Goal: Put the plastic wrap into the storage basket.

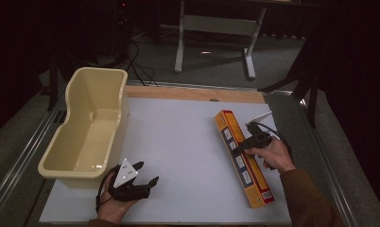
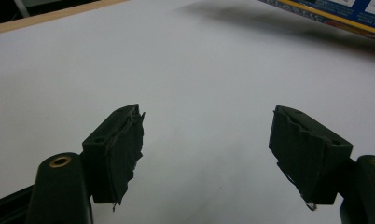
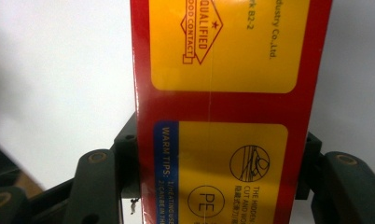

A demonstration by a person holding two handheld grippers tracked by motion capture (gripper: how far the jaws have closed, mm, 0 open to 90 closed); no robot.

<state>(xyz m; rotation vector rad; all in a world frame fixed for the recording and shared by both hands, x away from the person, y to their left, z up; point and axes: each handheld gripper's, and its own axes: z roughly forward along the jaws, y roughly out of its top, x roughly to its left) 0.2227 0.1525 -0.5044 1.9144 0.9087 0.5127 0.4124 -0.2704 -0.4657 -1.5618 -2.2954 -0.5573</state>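
A long orange and red box [image 1: 243, 160] lies slantwise on the right half of the white board [image 1: 188, 142]. My right gripper [image 1: 240, 147] is shut across its middle. In the right gripper view the box [image 3: 223, 70] runs up between the two jaws, which press on both of its long sides, and my right gripper [image 3: 220, 163] holds it just over the white surface. My left gripper [image 1: 148, 173] rests near the board's front left edge, open and holding nothing. In the left gripper view my left gripper [image 2: 209, 135] has bare board between its jaws, with the box's [image 2: 335, 11] edge far off at top right.
A cream plastic tub [image 1: 110, 137] stands along the board's left edge, nothing inside it. A wooden strip [image 1: 193, 93] borders the far side. Metal rails flank the table, and a white stand [image 1: 181, 38] sits on the floor beyond.
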